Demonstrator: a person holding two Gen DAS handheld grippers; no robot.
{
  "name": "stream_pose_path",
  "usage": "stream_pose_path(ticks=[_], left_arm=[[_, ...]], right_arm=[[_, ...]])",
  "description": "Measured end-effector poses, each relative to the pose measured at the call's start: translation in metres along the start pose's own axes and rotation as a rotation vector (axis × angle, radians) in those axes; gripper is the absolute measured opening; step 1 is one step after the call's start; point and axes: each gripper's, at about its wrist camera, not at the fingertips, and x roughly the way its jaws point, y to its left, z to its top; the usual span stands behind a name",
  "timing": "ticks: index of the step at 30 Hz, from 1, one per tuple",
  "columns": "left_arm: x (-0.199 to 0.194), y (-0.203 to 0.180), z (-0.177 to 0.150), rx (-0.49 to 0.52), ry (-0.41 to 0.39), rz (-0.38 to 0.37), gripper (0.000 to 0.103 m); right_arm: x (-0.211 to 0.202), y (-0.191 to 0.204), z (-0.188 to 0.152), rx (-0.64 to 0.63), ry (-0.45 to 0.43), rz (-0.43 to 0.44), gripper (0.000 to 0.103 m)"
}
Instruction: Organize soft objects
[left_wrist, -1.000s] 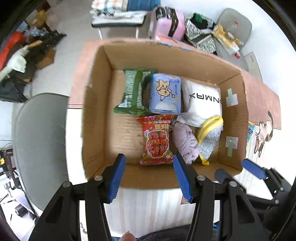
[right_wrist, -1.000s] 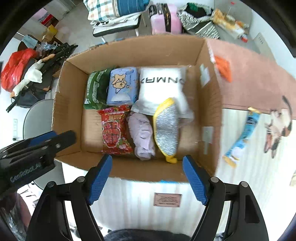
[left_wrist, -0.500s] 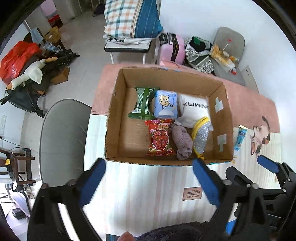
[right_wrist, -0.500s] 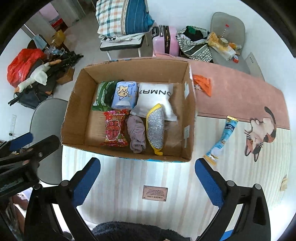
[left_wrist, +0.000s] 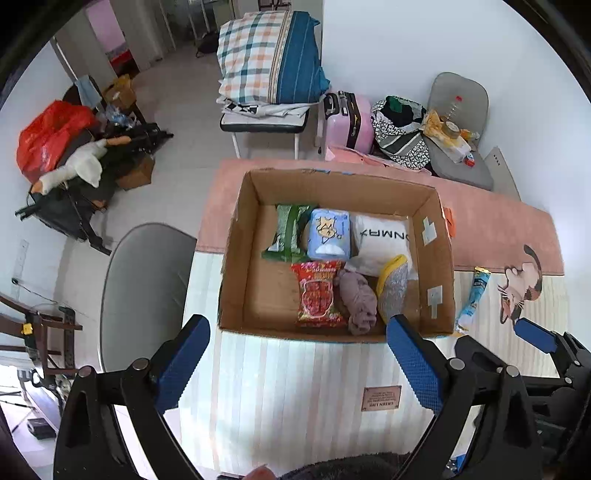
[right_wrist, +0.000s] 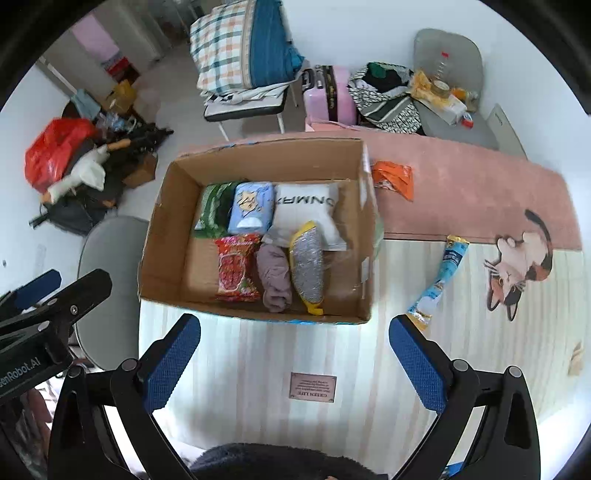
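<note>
An open cardboard box (left_wrist: 236, 258) (right_wrist: 162, 229) stands on the table. It holds a green pack (left_wrist: 288, 232), a blue tissue pack (left_wrist: 328, 234), a white pouch (left_wrist: 384, 236), a red snack bag (left_wrist: 317, 295), a mauve cloth (left_wrist: 356, 301) and a yellow-and-silver scrubber (left_wrist: 393, 288). A blue stick sachet (right_wrist: 439, 277) and an orange packet (right_wrist: 393, 177) lie outside, right of the box. My left gripper (left_wrist: 299, 365) and right gripper (right_wrist: 293, 362) are both open and empty, held high above the table in front of the box.
A striped mat with a cat print (right_wrist: 517, 258) covers the table, with a pink runner (right_wrist: 480, 192) behind. A grey chair (left_wrist: 144, 295) stands left of the table. A pink suitcase (left_wrist: 347, 118), bags and a chair with bedding (left_wrist: 269, 59) are on the floor beyond.
Both grippers have pulled up and back from the box, which looks smaller now, and their jaws have opened wider. The box contents have not moved.
</note>
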Motion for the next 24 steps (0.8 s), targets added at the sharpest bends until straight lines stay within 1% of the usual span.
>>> stream_pose_path(ticks=[1,3,4,6,8,10,11,13,14,15,17,19,20,21,22,23,24], left_arm=[[0.003,-0.011,0.005,0.02,0.0,0.02,0.098],[0.01,-0.033,0.014,0.06,0.004,0.054,0.098],[0.015,-0.047,0.02,0.079,0.001,0.066,0.098],[0.027,-0.077,0.031,0.127,-0.005,0.075,0.098],[0.045,-0.118,0.046,0.208,-0.004,0.104,0.098],[0.063,-0.155,0.061,0.293,0.004,0.127,0.098],[0.075,-0.175,0.069,0.337,0.015,0.131,0.098],[0.095,-0.21,0.084,0.422,0.029,0.154,0.098],[0.108,-0.23,0.091,0.474,0.042,0.167,0.098],[0.118,-0.242,0.096,0.504,0.05,0.178,0.098],[0.144,-0.274,0.109,0.591,0.079,0.2,0.098],[0.164,-0.296,0.117,0.66,0.091,0.228,0.098],[0.176,-0.306,0.12,0.697,0.106,0.24,0.098],[0.19,-0.318,0.124,0.742,0.13,0.255,0.098],[0.203,-0.326,0.126,0.787,0.159,0.264,0.098],[0.215,-0.335,0.127,0.831,0.188,0.27,0.098],[0.229,-0.344,0.129,0.883,0.212,0.285,0.098]], right_arm=[[0.001,-0.01,0.002,0.023,-0.001,0.001,0.103],[0.009,-0.045,0.006,0.109,0.005,-0.001,0.103],[0.017,-0.069,0.009,0.167,0.007,-0.007,0.103],[0.034,-0.11,0.014,0.262,0.023,-0.045,0.103],[0.059,-0.153,0.018,0.356,0.044,-0.083,0.103],[0.094,-0.194,0.021,0.433,0.106,-0.104,0.103],[0.115,-0.214,0.023,0.468,0.141,-0.113,0.101],[0.148,-0.237,0.027,0.496,0.207,-0.126,0.095],[0.163,-0.245,0.029,0.502,0.235,-0.131,0.089],[0.175,-0.252,0.031,0.505,0.259,-0.13,0.085],[0.197,-0.262,0.033,0.511,0.311,-0.122,0.083],[0.213,-0.268,0.036,0.505,0.347,-0.107,0.078],[0.221,-0.269,0.037,0.486,0.369,-0.106,0.074],[0.226,-0.27,0.037,0.474,0.386,-0.101,0.059],[0.228,-0.271,0.038,0.46,0.404,-0.107,0.055],[0.226,-0.271,0.043,0.427,0.398,-0.109,0.034],[0.226,-0.272,0.046,0.409,0.406,-0.094,0.025]])
